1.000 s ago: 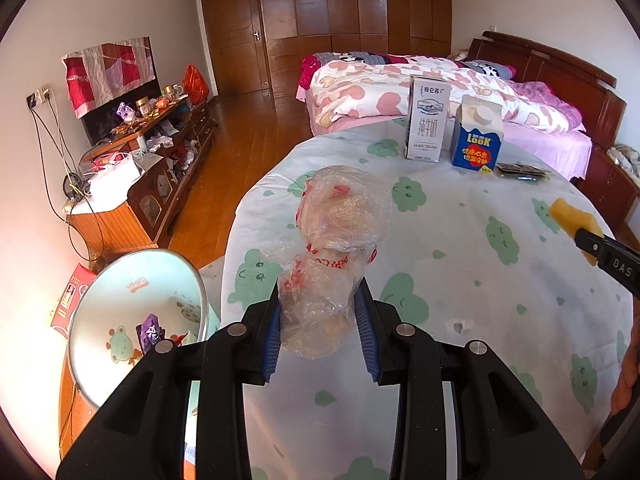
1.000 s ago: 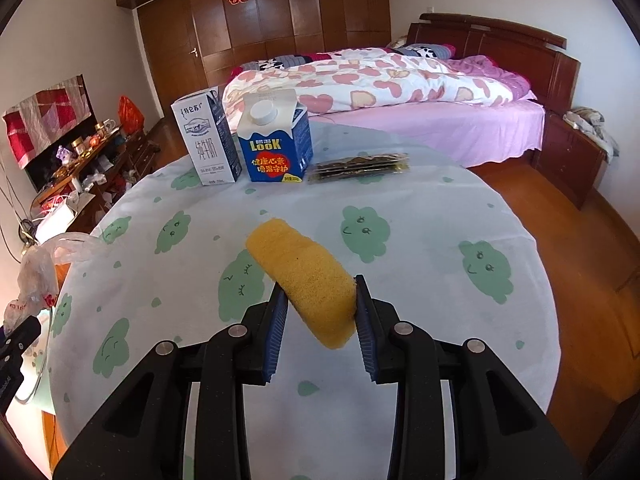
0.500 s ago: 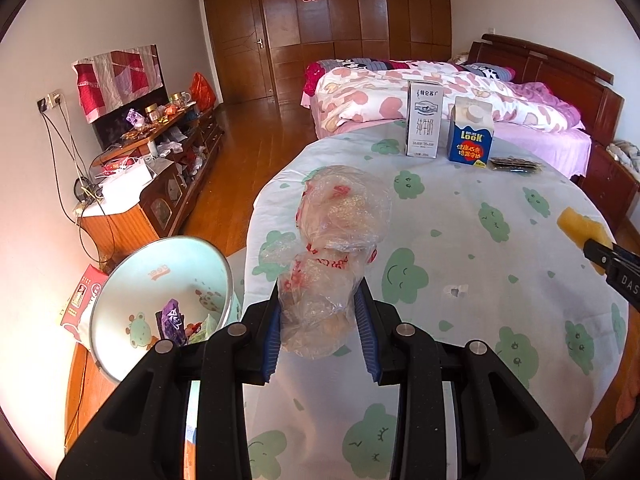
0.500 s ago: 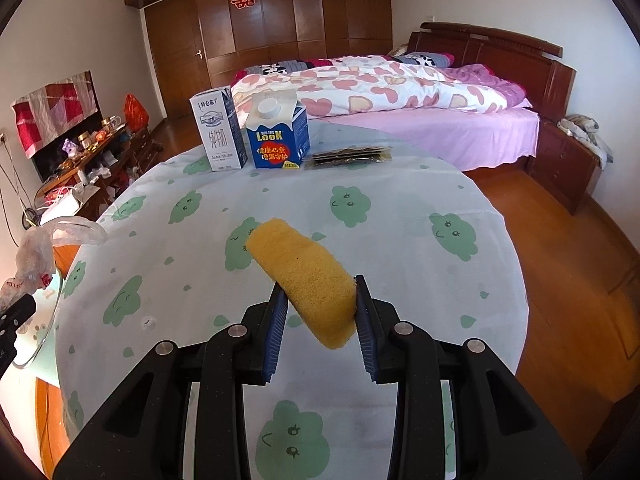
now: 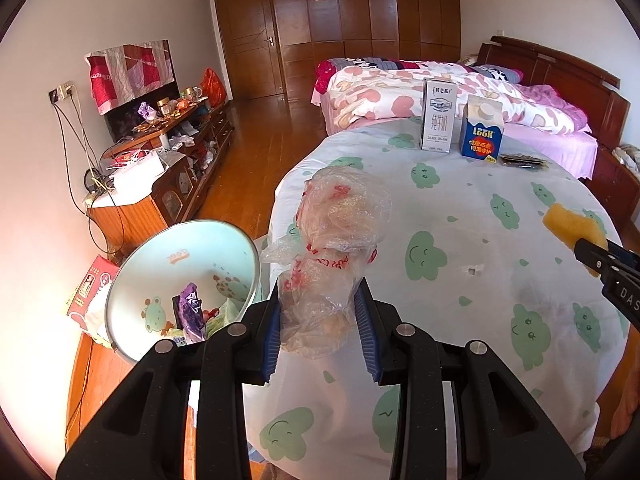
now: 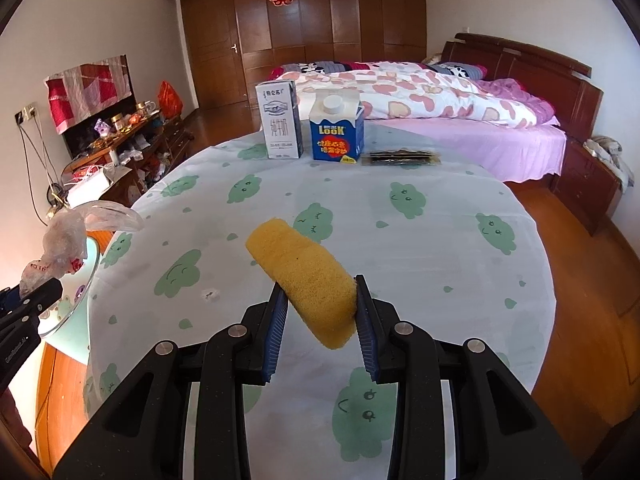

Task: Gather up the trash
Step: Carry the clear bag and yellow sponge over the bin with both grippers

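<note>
Bag (image 5: 332, 264): you have the crumpled clear plastic bag, printed in red, clamped between the blue pads of your left gripper (image 5: 320, 326), with most of it bulging up and forward past the fingertips. It hangs over the left edge of the table (image 5: 480, 320), just beside the bin (image 5: 160, 256). The bin stands on the floor against that edge, pale blue inside, with a purple wrapper (image 5: 191, 312) and other scraps at the bottom; what those scraps are is hard to make out from here.

Your right gripper (image 6: 320, 318) is closed on the yellow sponge (image 6: 304, 280), which sits slanted between the pads, its upper end sticking out to the left above the table. In the left view the same sponge shows at the far right edge, well apart from the bag.

The table is round under a white cloth printed with green smiling clouds. A small white scrap (image 5: 472, 270) lies on the cloth between the two grippers. At the far side stand a white carton (image 6: 280, 120) and a blue carton (image 6: 336, 130), upright, just beside each other, and a flat dark packet (image 6: 400, 157) lies right of the blue one.

Beyond the table are a bed (image 6: 440, 96) with a heart-patterned quilt, a wooden wardrobe (image 6: 340, 12) and, on the left, a cluttered low cabinet (image 5: 168, 152).
</note>
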